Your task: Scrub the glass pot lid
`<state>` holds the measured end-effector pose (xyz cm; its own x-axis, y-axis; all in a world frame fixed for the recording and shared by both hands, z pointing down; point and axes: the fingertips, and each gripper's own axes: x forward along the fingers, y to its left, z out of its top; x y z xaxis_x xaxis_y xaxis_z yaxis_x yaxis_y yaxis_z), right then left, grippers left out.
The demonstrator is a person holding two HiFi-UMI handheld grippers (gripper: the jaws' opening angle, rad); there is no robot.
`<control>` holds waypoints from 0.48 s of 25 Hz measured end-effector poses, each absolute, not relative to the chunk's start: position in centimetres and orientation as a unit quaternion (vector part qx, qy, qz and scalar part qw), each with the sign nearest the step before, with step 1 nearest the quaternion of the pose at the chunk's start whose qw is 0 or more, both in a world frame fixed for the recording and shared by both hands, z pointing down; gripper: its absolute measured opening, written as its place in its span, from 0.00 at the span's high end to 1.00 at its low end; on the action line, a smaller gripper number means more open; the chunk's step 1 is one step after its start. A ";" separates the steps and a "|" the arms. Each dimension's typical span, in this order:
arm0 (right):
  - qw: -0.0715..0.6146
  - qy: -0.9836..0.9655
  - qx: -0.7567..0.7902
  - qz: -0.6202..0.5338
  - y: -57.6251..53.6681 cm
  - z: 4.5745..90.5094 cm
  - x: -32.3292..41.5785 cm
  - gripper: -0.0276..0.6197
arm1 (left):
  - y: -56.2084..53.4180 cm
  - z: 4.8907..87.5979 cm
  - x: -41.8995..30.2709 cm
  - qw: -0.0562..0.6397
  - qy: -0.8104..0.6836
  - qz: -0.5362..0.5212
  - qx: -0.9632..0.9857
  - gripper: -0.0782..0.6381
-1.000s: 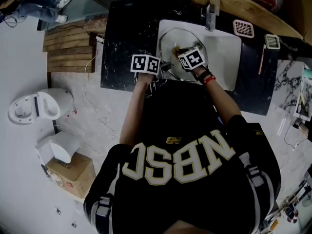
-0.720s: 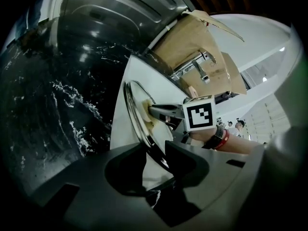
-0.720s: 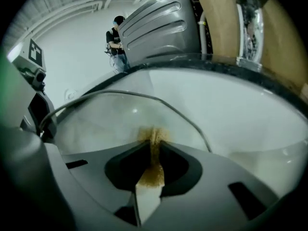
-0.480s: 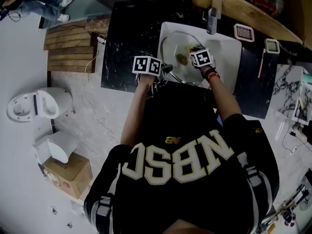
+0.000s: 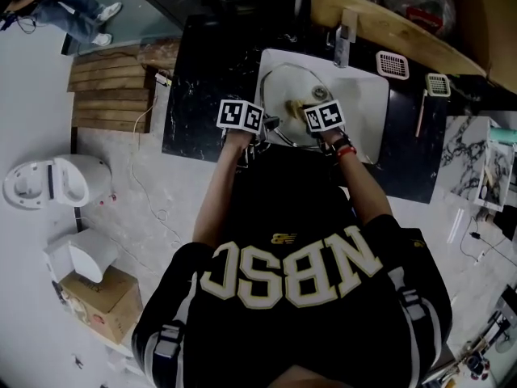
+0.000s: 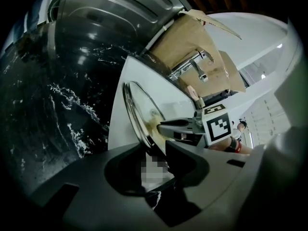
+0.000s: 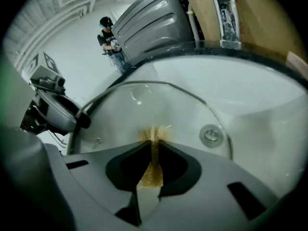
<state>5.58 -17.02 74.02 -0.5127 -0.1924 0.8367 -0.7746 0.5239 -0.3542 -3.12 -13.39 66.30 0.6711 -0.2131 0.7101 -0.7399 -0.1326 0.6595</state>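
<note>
Round glass pot lid with a metal rim (image 7: 159, 105) sat tilted in the white rectangular sink (image 5: 367, 95). The left gripper (image 6: 156, 148) clamped the lid's left rim, while the right gripper (image 7: 153, 150) pinched a thin brown scouring pad (image 7: 154, 136) against the glass.

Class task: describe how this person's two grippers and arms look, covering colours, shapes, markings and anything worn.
The left gripper and right gripper are matching grey shells with dark cut-outs around the jaws. Each carries a white cube with black square markers. The person wears a black short-sleeved jersey with cream letters, and a red wristband on the right wrist.
</note>
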 end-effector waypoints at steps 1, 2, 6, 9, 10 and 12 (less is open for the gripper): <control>0.376 -0.787 0.294 0.391 -16.3 73.6 5.1 0.87 | -13.3 66.4 -3.1 0.569 -0.335 0.235 0.713 0.69; 0.369 -0.790 0.282 0.400 -15.8 73.1 4.7 0.86 | -13.3 66.5 -3.1 0.571 -0.337 0.239 0.710 0.69; 0.331 -0.805 0.289 0.398 -15.9 70.6 3.7 0.86 | -12.8 66.9 -3.2 0.575 -0.337 0.263 0.698 0.68; 0.300 -0.816 0.307 0.388 -16.5 68.7 3.6 0.86 | -11.6 67.3 -3.0 0.565 -0.326 0.307 0.693 0.60; 0.293 -0.818 0.311 0.385 -16.7 68.2 3.6 0.86 | -11.5 67.4 -3.0 0.557 -0.328 0.319 0.693 0.57; 0.288 -0.822 0.317 0.375 -16.8 67.5 3.7 0.86 | -11.9 67.0 -3.5 0.538 -0.342 0.329 0.697 0.57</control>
